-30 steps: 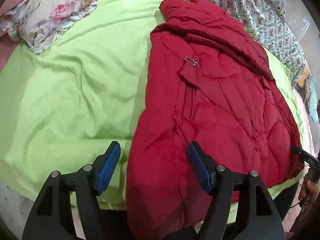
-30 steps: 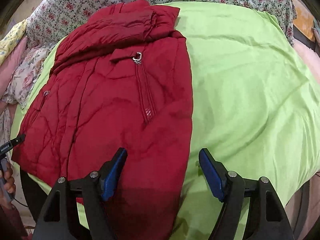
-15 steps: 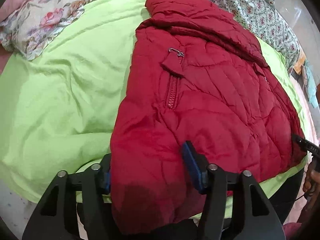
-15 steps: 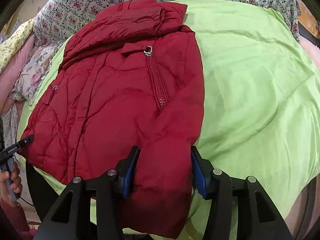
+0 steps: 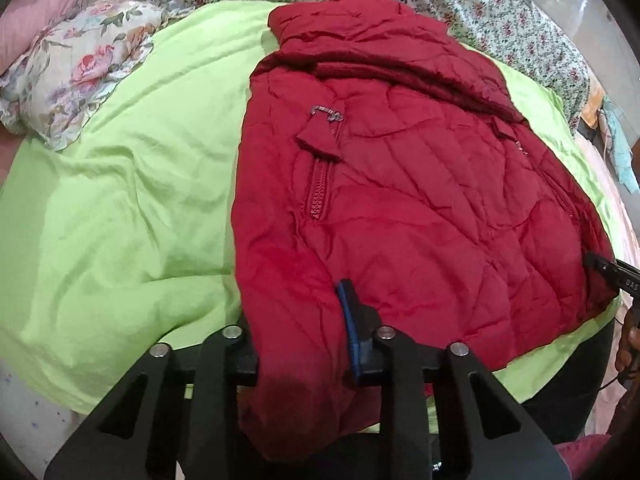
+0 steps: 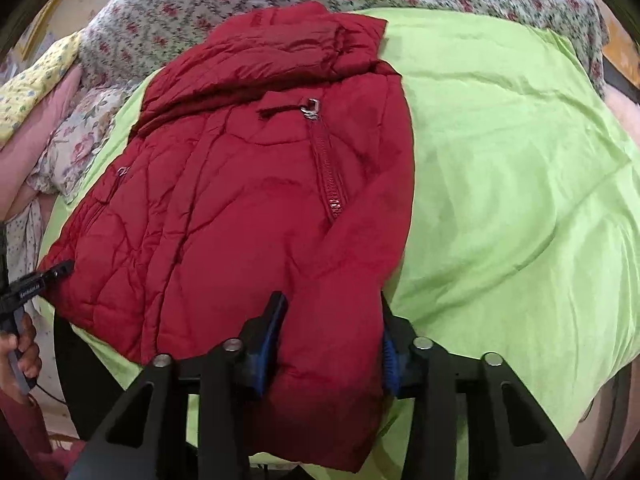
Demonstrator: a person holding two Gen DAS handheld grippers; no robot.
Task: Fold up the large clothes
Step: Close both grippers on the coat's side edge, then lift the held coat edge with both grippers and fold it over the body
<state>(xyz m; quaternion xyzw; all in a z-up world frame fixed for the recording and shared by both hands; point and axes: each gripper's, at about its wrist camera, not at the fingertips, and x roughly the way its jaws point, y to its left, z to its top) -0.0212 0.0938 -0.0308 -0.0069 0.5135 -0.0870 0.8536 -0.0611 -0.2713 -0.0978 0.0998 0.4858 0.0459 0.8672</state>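
Observation:
A red quilted jacket [image 5: 400,184] lies on a lime-green sheet [image 5: 120,184], collar at the far end, a zipped pocket facing up. My left gripper [image 5: 298,332] is shut on the jacket's near left hem corner, which bulges between its blue pads. In the right wrist view the same jacket [image 6: 256,200] lies on the sheet [image 6: 500,184], and my right gripper [image 6: 330,344] is shut on the near right hem corner. Each gripper's tip shows at the edge of the other view, the right one in the left wrist view [image 5: 608,270], the left one in the right wrist view [image 6: 44,280].
A floral pillow [image 5: 76,76] lies at the far left of the bed, with a flowered bedspread [image 5: 500,20] behind the jacket. A pink pillow [image 6: 36,120] lies at the left. The bed's near edge runs just under both grippers.
Both grippers moved forward over the jacket's near hem and closed on it, from wide open to clamped on the fabric. The hem is now bunched and lifted slightly.

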